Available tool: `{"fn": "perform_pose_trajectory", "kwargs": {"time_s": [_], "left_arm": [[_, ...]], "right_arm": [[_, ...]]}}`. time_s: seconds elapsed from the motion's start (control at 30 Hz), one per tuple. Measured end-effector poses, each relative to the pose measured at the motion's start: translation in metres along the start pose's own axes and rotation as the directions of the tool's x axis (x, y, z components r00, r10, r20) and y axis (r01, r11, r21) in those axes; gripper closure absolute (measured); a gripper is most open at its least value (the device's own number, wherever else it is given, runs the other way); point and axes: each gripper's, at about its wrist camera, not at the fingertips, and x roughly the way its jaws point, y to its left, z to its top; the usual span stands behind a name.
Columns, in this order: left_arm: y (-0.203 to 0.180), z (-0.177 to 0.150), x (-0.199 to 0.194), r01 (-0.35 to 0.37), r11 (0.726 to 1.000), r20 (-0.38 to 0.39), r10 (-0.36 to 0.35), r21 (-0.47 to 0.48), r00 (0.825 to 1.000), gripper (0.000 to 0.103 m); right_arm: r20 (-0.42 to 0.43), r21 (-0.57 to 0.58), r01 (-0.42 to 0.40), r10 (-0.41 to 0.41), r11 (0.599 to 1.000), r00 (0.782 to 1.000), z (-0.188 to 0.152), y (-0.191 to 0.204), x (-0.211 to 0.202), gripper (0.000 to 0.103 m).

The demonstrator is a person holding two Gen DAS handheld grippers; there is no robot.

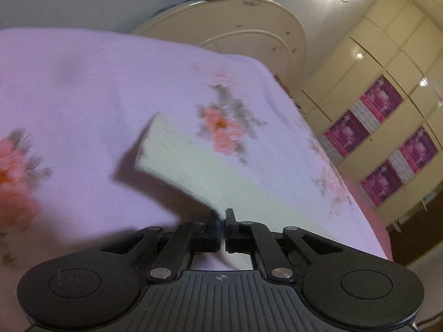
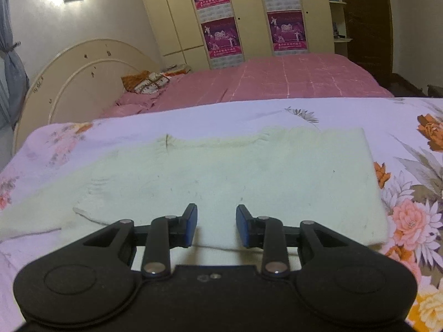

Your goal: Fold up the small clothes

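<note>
A pale cream knitted garment [image 2: 221, 171] lies spread flat on the floral sheet [image 2: 409, 138]. In the left wrist view my left gripper [image 1: 223, 217] is shut on an edge of this cream garment [image 1: 193, 163]. That part stands lifted off the sheet, its ribbed end pointing up-left with a dark shadow under it. My right gripper [image 2: 216, 213] is open just above the near edge of the garment. Cloth shows in the gap between its blue pads [image 2: 192, 221], but they do not press on it.
The lilac floral sheet [image 1: 83, 83] covers the work surface. Behind it is a bed with a pink checked cover [image 2: 290, 77], a cream headboard [image 2: 83, 77] and pillows [image 2: 146, 81]. A cream wardrobe with purple posters [image 2: 218, 13] stands along the far wall.
</note>
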Motion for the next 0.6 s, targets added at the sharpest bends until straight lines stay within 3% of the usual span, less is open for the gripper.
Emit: {"fn": "perform_pose_trajectory", "kwargs": {"time_s": [0.1, 0.17, 0.27, 0.33, 0.43, 0.53, 0.6], "left_arm": [[-0.048, 0.005, -0.002, 0.094, 0.988, 0.035, -0.099, 0.121, 0.994, 0.101], [-0.098, -0.007, -0.003, 0.184, 0.953, 0.011, -0.193, 0.239, 0.981, 0.101], [-0.186, -0.044, -0.001, 0.335, 0.847, -0.087, -0.329, 0.414, 0.940, 0.100], [-0.240, -0.078, 0.004, 0.416, 0.769, -0.177, -0.379, 0.486, 0.908, 0.100], [-0.306, -0.136, 0.014, 0.486, 0.673, -0.296, -0.386, 0.557, 0.874, 0.100], [-0.348, -0.188, 0.023, 0.537, 0.610, -0.401, -0.359, 0.583, 0.843, 0.100], [-0.364, -0.215, 0.025, 0.550, 0.572, -0.437, -0.336, 0.609, 0.834, 0.100]], "right_arm": [[0.005, -0.001, 0.005, -0.005, 1.000, 1.000, 0.000, -0.002, -0.001, 0.072], [0.017, 0.002, 0.003, -0.003, 1.000, 1.000, 0.000, -0.003, -0.001, 0.072], [0.034, 0.013, 0.004, -0.004, 1.000, 0.999, 0.002, -0.006, -0.002, 0.072], [0.042, 0.026, 0.003, -0.004, 1.000, 0.999, 0.005, -0.011, -0.005, 0.072], [0.063, 0.041, 0.003, -0.006, 0.999, 0.998, 0.008, -0.022, -0.016, 0.072], [0.089, 0.079, 0.018, -0.025, 0.997, 0.996, 0.011, -0.043, -0.029, 0.072], [0.095, 0.111, 0.025, -0.036, 0.993, 0.995, 0.011, -0.059, -0.035, 0.072]]}}
